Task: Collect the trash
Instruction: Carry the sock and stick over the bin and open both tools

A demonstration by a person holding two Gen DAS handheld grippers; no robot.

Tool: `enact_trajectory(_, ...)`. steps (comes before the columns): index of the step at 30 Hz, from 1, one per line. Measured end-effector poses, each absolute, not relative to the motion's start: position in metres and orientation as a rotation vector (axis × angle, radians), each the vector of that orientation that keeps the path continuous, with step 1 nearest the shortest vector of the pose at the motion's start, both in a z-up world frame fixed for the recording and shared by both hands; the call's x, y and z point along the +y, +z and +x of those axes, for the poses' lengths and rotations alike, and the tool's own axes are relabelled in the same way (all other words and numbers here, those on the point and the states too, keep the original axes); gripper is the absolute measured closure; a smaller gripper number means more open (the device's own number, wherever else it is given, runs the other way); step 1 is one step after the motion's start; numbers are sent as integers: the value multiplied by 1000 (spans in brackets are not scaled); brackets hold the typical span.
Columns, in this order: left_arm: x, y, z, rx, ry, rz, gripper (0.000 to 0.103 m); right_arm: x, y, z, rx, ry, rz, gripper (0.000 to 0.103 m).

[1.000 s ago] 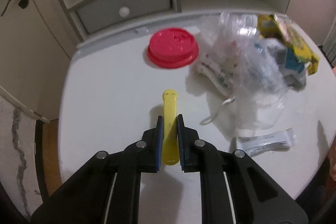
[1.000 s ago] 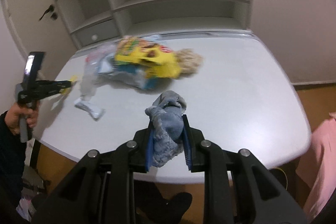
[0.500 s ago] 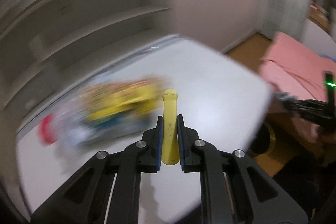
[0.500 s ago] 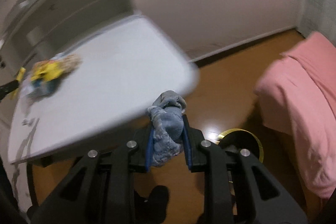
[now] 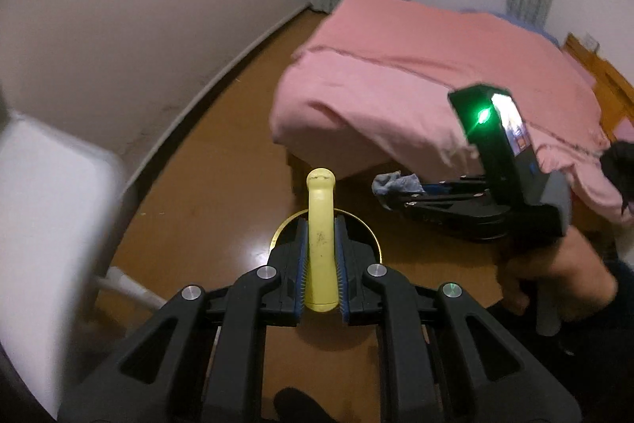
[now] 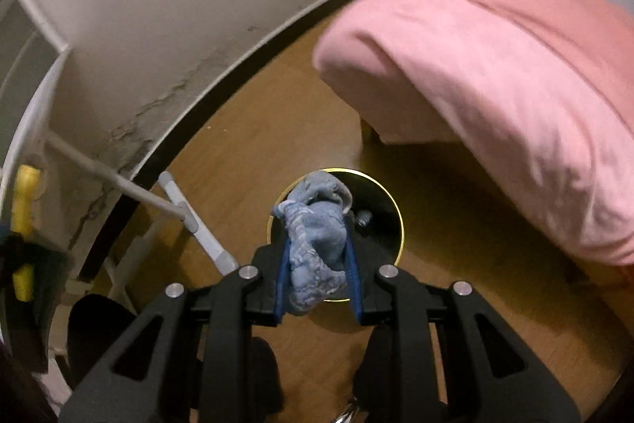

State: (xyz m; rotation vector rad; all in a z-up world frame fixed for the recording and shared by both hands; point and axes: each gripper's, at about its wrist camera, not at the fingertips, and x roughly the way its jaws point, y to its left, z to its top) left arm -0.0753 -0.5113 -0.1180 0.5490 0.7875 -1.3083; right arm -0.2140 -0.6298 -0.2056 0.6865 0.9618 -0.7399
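Left wrist view first: our left gripper (image 5: 320, 256) has its jaws nearly closed, clamped on a yellow stick (image 5: 321, 236) that stands straight up between the blue pads (image 5: 300, 266). Below and behind it we see a round bin (image 5: 358, 228) with a gold rim on the brown floor (image 5: 214, 185), the stick lined up over its dark mouth. Off to the right, our right gripper (image 5: 386, 187) reaches in from the side with a grey-blue rag (image 5: 390, 183) bunched at its tip, a green light glowing on the black box mounted on it, and our right hand (image 5: 554, 272) wrapped round its handle. Behind that sits a bed with a pink cover (image 5: 416, 74). The white table (image 5: 43, 209) blurs past at the left edge.

Over to the right wrist view: our right gripper (image 6: 317, 264) has its jaws part-way closed, squeezing the crumpled rag (image 6: 317, 236), which bulges out above the pads. It hangs right over the bin (image 6: 390, 209), whose black inside shows a small dark scrap. At the far left edge we catch the yellow stick (image 6: 23, 201) in the left gripper (image 6: 21, 244), with the table's grey legs (image 6: 190, 221) between. The pink cover (image 6: 495, 74) fills the upper right
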Motion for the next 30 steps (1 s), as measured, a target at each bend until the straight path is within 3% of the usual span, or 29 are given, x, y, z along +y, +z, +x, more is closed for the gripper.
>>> enact_trajectory(10, -584, -243, -58, 952, -1319, 593, 91, -658, -271, -229, 1043, -736, 794, 79)
enact_trajectory(26, -599, -259, -59, 1007, -1310, 566, 91, -662, -279, -221, 1028, -708, 828, 78)
enact_trajectory(27, -599, -259, -59, 1011, -1313, 564, 91, -662, -279, -221, 1022, -710, 830, 69)
enact_trajectory(28, -599, -260, -58, 1017, -1317, 561, 91, -662, -277, -221, 1013, -713, 832, 50)
enact_trajectory(30, -598, -261, -58, 1020, -1313, 566, 91, -662, -272, -221, 989, -729, 826, 33)
